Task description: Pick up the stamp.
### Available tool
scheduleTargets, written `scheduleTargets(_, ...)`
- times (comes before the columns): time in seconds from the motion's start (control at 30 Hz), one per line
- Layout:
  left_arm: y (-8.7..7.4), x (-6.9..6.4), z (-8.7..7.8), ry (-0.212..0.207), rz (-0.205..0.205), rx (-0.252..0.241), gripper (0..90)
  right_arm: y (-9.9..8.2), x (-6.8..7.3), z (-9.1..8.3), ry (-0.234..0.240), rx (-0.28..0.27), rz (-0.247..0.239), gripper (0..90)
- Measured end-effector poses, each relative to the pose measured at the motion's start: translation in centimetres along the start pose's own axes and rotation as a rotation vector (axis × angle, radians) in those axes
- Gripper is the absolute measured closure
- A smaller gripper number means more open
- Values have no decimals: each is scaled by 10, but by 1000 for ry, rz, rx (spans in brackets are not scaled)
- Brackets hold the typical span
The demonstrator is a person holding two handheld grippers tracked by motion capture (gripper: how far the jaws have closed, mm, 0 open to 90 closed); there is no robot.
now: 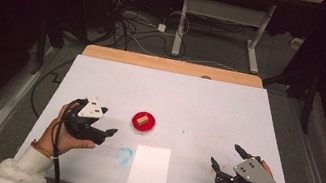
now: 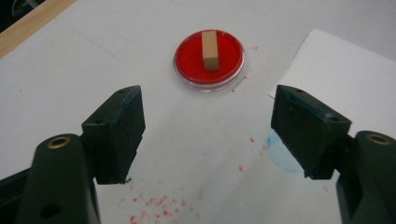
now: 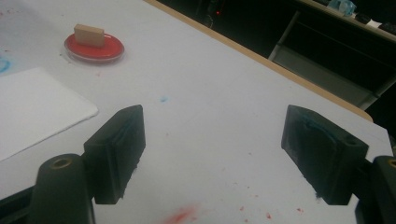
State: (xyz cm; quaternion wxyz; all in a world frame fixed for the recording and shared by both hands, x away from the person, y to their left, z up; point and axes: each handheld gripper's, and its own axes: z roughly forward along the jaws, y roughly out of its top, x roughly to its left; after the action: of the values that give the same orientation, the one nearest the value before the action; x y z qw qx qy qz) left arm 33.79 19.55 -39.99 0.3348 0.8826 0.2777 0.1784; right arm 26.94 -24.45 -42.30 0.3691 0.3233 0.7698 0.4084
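Dish [image 1: 144, 122] sits near table [image 1: 210, 100] centre, slightly left. Block [image 1: 142, 118] lies in the dish. Paper sheet [image 1: 149, 171] lies nearer the person than the dish, just right of it, reaching almost to the near table edge. Smudge [image 1: 124, 156] on the table touches the sheet's left edge. Left gripper [image 1: 107, 121] is left of the dish (jaws apart, nothing between). Right gripper [image 1: 225, 157] is well apart at the right near corner, jaws likewise spread.

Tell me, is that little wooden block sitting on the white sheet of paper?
No, the wooden block lies in the red dish, apart from the paper.
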Motion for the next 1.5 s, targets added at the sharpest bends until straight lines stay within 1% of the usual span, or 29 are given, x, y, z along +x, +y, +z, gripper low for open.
scheduleTargets(0.03,3,0,4,-4,8,10,251,0,0,1,-3,3,5,220)
scheduleTargets(0.13,16,-1,18,-15,27,34,273,-1,0,2,-2,13,0,225)
scheduleTargets(0.2,25,1,27,-37,31,50,281,-2,0,3,-2,17,-4,226)
scheduleTargets(0.23,30,1,31,-43,33,51,303,-2,0,4,-3,22,-7,227)
scheduleTargets(0.27,34,2,35,-46,36,62,303,-2,0,4,-3,22,-7,227)
scheduleTargets(0.3,39,2,38,-50,37,74,323,-2,1,3,-2,24,-13,228)
scheduleTargets(0.33,44,3,42,-56,44,87,368,-3,1,3,-4,23,-13,230)
scheduleTargets(0.37,48,3,46,-66,51,99,368,-3,1,3,-4,23,-13,230)
scheduleTargets(0.4,53,4,50,-79,52,112,416,-3,0,3,-4,25,-15,232)
scheduleTargets(0.47,61,4,60,-105,54,139,435,-3,0,4,-1,29,-17,232)
scheduleTargets(0.53,68,4,70,-110,62,179,443,-4,0,4,-3,30,-13,233)
scheduleTargets(0.57,71,5,75,-113,65,200,457,-4,0,4,-5,36,-24,233)
scheduleTargets(0.67,78,8,87,-115,66,247,463,-4,0,5,-5,40,-28,235)
scheduleTargets(0.7,79,9,91,-111,62,261,466,-5,0,5,-5,41,-27,237)
scheduleTargets(0.77,80,11,97,-117,64,287,502,-5,-1,5,-7,46,-30,237)
scheduleTargets(0.87,78,14,105,-126,48,315,522,-6,0,5,-5,50,-29,238)
scheduleTargets(0.9,78,15,106,-132,37,316,534,-6,0,5,-6,51,-29,238)
scheduleTargets(0.97,77,16,108,-147,32,315,545,-6,0,5,-4,51,-32,240)
scheduleTargets(1.0,77,15,109,-145,33,312,599,-6,0,5,-8,52,-34,242)
scheduleTargets(1.07,78,15,109,-145,35,306,608,-6,0,5,-5,50,-41,242)
scheduleTargets(1.1,78,15,110,-148,38,311,617,-6,0,5,-5,51,-43,243)
scheduleTargets(1.13,78,14,111,-148,38,319,629,-5,0,5,-7,53,-36,244)
scheduleTargets(1.2,77,14,113,-152,41,326,649,-6,1,6,-7,61,-44,247)
scheduleTargets(1.23,77,14,114,-150,42,325,681,-6,1,6,-6,59,-47,247)
scheduleTargets(1.27,76,15,114,-144,40,323,681,-6,1,6,-6,59,-47,247)
scheduleTargets(1.33,76,16,114,-145,35,315,734,-5,0,6,-6,60,-45,248)
scheduleTargets(1.4,75,16,115,-146,32,319,733,-5,0,6,-6,60,-43,248)
scheduleTargets(1.47,74,14,118,-126,42,349,702,-6,1,6,-4,63,-44,248)
scheduleTargets(1.5,73,13,120,-121,51,359,704,-6,1,7,-4,64,-46,248)
